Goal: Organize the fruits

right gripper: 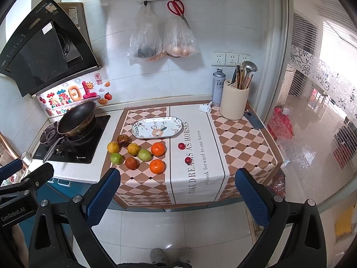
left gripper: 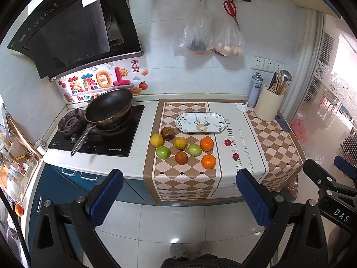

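Several fruits lie grouped on the checked cloth: two oranges, two green apples, yellow citrus and dark red apples. Two small red fruits lie to their right. An empty oval patterned plate sits behind them. My left gripper and right gripper are both open and empty, held over the floor in front of the counter, well short of the fruit.
A gas hob with a dark wok stands left of the cloth. A cream utensil holder and a spray can stand at the back right. A dark knife lies near the counter's right edge.
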The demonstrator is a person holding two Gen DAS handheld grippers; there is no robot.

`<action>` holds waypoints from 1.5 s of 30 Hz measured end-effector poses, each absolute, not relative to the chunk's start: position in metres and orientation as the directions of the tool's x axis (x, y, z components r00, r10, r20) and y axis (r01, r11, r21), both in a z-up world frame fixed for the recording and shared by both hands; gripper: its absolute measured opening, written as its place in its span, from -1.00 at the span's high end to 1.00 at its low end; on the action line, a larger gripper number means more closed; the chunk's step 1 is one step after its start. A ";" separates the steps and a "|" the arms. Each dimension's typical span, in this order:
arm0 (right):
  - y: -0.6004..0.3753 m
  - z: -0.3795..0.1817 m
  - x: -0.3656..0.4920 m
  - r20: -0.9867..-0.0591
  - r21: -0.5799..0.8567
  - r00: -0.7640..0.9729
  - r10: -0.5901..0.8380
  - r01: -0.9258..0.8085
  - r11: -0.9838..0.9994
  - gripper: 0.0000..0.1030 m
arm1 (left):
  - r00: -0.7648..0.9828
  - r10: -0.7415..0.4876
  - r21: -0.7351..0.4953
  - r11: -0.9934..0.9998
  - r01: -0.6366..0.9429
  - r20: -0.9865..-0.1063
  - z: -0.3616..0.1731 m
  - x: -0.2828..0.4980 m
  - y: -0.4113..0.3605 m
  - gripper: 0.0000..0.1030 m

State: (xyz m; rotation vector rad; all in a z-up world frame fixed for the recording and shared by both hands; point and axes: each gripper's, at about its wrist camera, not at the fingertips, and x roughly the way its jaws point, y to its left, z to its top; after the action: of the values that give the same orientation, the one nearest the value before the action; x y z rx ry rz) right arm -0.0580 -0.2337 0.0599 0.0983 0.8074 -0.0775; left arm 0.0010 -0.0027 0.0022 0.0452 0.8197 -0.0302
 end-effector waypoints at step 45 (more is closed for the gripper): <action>-0.231 0.060 -0.055 -0.724 0.056 0.690 -0.033 0.107 0.993 -1.00 | 0.686 -0.011 0.022 0.999 0.040 -0.728 0.004 0.002 0.001 -1.00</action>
State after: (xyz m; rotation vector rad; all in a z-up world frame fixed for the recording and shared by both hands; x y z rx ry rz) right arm -0.0554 -0.2308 0.0600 0.0962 0.8065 -0.0783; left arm 0.0023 0.0005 0.0035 0.0372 0.8146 -0.0285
